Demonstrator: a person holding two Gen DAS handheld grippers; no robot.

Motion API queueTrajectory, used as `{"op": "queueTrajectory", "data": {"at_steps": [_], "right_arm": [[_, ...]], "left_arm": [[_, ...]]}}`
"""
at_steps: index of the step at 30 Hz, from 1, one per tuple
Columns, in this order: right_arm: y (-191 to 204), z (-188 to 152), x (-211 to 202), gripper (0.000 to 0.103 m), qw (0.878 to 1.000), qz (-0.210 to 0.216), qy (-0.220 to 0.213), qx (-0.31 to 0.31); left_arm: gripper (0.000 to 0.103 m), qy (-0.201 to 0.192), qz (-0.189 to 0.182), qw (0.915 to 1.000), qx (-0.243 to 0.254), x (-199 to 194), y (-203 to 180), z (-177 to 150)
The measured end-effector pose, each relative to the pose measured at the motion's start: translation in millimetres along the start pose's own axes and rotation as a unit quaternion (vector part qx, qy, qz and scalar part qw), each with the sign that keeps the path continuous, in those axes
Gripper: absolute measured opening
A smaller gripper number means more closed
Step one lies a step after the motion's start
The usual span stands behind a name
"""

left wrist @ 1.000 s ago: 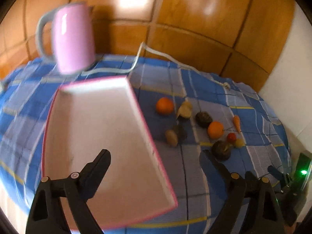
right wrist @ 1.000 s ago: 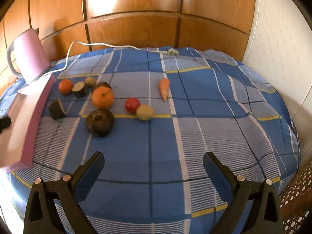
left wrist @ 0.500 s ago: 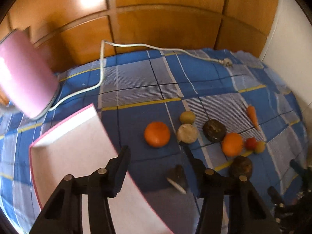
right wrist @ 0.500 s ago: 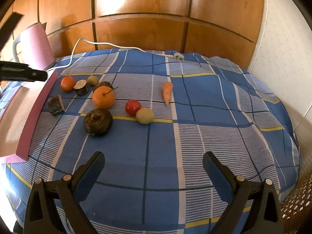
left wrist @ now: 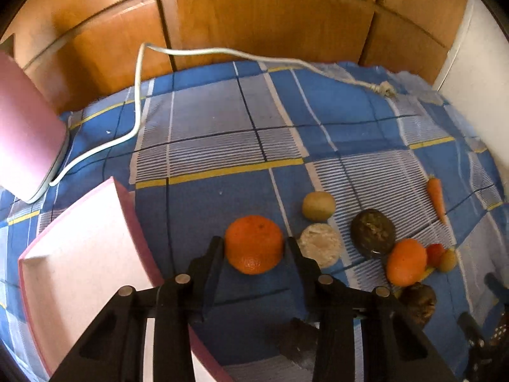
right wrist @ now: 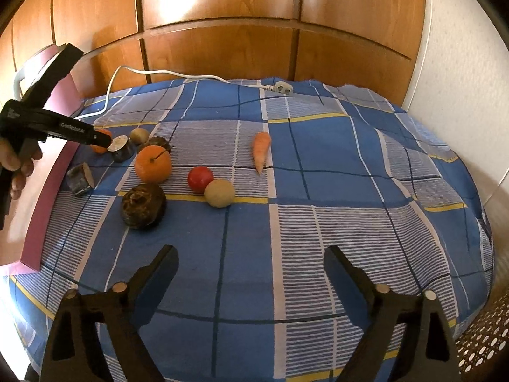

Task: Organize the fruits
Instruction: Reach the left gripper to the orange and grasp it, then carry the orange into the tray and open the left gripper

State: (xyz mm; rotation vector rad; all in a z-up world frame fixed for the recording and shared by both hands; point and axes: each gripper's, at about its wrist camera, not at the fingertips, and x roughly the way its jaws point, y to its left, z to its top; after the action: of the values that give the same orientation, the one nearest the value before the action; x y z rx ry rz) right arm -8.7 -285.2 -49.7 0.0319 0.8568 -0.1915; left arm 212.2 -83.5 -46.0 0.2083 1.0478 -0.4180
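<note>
My left gripper is shut on an orange, one finger touching each side of it, on the blue checked cloth. The pink tray lies just left of it. To the right lie a cut pale piece, a yellowish fruit, a dark round fruit, a second orange and a carrot. My right gripper is open and empty above the cloth at the front. In its view the left gripper reaches the far orange.
A pink kettle with a white cord stands at the back left. A red ball-like fruit, a tan round fruit, a dark fruit and a dark cut block lie mid-table. Wooden panels stand behind.
My left gripper has moved forward and right from over the tray to the orange and narrowed onto it. The right gripper has barely moved.
</note>
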Motion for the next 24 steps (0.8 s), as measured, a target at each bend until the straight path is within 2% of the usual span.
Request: {"op": "queueTrajectory", "data": {"at_steps": [3, 9, 13, 16, 24], "right_arm": [[-4.3, 1.3, 4.3, 0.08, 1.0, 0.004, 0.01, 0.01], [-11.7, 1.9, 9.8, 0.08, 0.999, 0.011, 0.028, 0.031], [-14.3, 1.0, 15.0, 0.075, 0.998, 0.012, 0.042, 0.037], [-19.1, 4.4, 16.1, 0.074, 0.998, 0.012, 0.047, 0.05], [-22.7, 1.1, 22.9, 0.072, 0.995, 0.01, 0.072, 0.07]], "left_arm": [[0.038, -0.023, -0.017, 0.9994, -0.02, -19.2, 4.0, -7.6], [0.038, -0.076, -0.026, 0.994, -0.074, -62.6, 23.6, -25.6], [0.038, -0.1, -0.009, 0.9844, -0.144, -86.3, 57.8, -49.8], [0.038, -0.102, 0.008, 0.979, -0.176, -92.3, 81.1, -68.8], [0.038, -0.097, 0.054, 0.9659, -0.234, -96.1, 132.1, -98.4]]}}
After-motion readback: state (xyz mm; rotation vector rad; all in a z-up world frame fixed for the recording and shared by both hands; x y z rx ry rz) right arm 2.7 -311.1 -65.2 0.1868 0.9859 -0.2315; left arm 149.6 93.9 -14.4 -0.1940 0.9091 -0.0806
